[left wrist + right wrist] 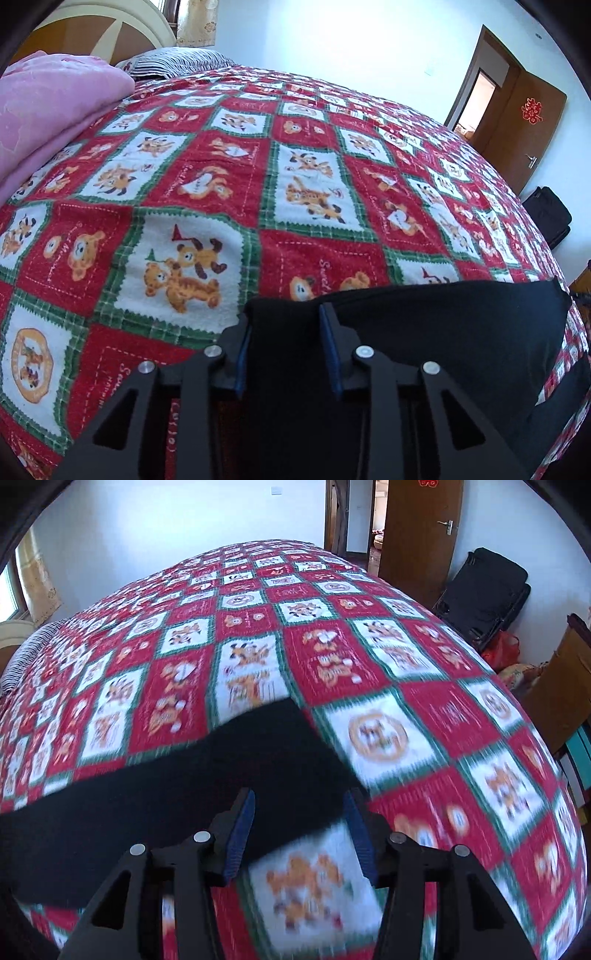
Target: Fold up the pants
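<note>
Black pants (424, 332) lying on bed quilt (295, 192).
Left gripper (288, 354) fingers closing narrowly around pants fabric; right gripper (301, 834) fingers standing apart, gripping nothing.

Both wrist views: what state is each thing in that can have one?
Black pants: lying on the bedspread, one end bunched between the left fingers.
Left gripper: fingers around the pants' fabric.
Right gripper: open above the pants' other end, nothing gripped; view blurred.
Door: open.
Pink blanket: piled at the bed's head end.
</note>
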Demonstrator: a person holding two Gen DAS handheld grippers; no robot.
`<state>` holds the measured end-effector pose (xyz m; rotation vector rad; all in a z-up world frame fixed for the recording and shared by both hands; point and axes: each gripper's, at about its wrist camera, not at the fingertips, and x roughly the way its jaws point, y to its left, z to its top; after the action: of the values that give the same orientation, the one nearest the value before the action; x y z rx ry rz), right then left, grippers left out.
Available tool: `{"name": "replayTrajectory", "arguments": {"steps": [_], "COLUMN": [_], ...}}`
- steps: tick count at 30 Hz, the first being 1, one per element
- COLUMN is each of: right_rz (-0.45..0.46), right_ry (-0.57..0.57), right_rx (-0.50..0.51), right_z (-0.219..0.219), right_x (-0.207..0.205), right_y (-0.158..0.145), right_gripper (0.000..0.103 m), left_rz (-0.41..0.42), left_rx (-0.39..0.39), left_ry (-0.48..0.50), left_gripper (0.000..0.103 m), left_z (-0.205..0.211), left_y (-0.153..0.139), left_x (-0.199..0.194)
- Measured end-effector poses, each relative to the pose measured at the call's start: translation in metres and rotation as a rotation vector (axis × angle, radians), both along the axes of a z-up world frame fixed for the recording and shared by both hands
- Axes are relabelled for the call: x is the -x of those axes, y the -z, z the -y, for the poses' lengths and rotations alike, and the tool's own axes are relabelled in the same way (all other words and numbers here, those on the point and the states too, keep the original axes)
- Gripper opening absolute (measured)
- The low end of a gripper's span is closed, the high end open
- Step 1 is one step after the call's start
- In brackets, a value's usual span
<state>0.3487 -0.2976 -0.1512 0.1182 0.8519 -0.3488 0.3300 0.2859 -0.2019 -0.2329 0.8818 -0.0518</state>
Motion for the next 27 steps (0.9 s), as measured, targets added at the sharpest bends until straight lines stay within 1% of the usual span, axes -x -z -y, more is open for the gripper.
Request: {"name": "replayTrajectory", "arguments": {"steps": [2,3,4,6,8,11,14,15,16,17,18,19,21,23,25,27], "right_rz": [0.003,0.001,0.003,0.006,-0.008,-0.020,-0.023,-0.021,-0.022,-0.021,-0.022,-0.019,0.003,0.046,0.082,0.116], "right_ry": [0.006,0.011,0.019,0.026,0.013,-0.001,-0.012,-0.018,-0.030,-0.036,-0.041,-0.051,-0.072,-0.082,-0.080,-0.084], "right_rx": [-0.006,-0.010,-0.010,-0.017,-0.029,-0.020,-0.011,-0.020,-0.039,-0.047,-0.054,-0.059,-0.048,-0.043,-0.034,-0.010], "right_z": [0.008,0.013,0.016,0.021,0.025,0.026,0.025,0.025,0.025,0.024,0.023,0.021,0.015,0.012,0.013,0.011], "right_x": [-0.018,-0.027,-0.033,-0.044,-0.056,-0.068,-0.074,-0.074,-0.073,-0.071,-0.070,-0.067,-0.056,-0.040,-0.025,-0.008], "right_y": [0.002,0.003,0.004,0.008,0.014,0.023,0.029,0.029,0.027,0.024,0.022,0.018,0.009,-0.004,-0.016,-0.028], "right_gripper": [0.054,0.057,0.063,0.069,0.069,0.069,0.069,0.060,0.041,0.029,0.013,0.007,0.007,0.006,0.006,0.006], "left_rz": [0.000,0.002,0.002,0.005,0.007,0.006,0.003,0.002,0.000,0.004,0.019,0.028,0.053,0.084,0.126,0.152], "left_rx": [-0.003,-0.002,-0.001,0.001,0.003,0.012,-0.008,-0.014,-0.024,-0.031,-0.007,0.018,0.040,0.055,0.104,0.119], "left_ry": [0.000,-0.002,-0.002,-0.004,-0.004,-0.005,0.002,0.005,0.011,0.028,0.061,0.074,0.070,0.065,0.068,0.073], "left_gripper": [0.034,0.034,0.034,0.034,0.034,0.034,0.034,0.033,0.032,0.024,0.012,0.012,0.012,0.012,0.012,0.012], "left_z": [0.001,0.000,0.000,0.000,0.000,-0.002,0.002,0.003,0.005,0.007,0.007,0.006,0.002,-0.001,-0.004,-0.003], "left_y": [0.000,0.001,0.001,0.001,0.001,0.002,0.002,0.001,0.001,-0.001,-0.003,-0.004,-0.007,-0.012,-0.018,-0.025], "left_x": [0.000,0.000,0.000,0.001,0.001,-0.001,-0.002,-0.002,-0.002,-0.003,-0.002,-0.001,0.003,0.007,0.014,0.019]}}
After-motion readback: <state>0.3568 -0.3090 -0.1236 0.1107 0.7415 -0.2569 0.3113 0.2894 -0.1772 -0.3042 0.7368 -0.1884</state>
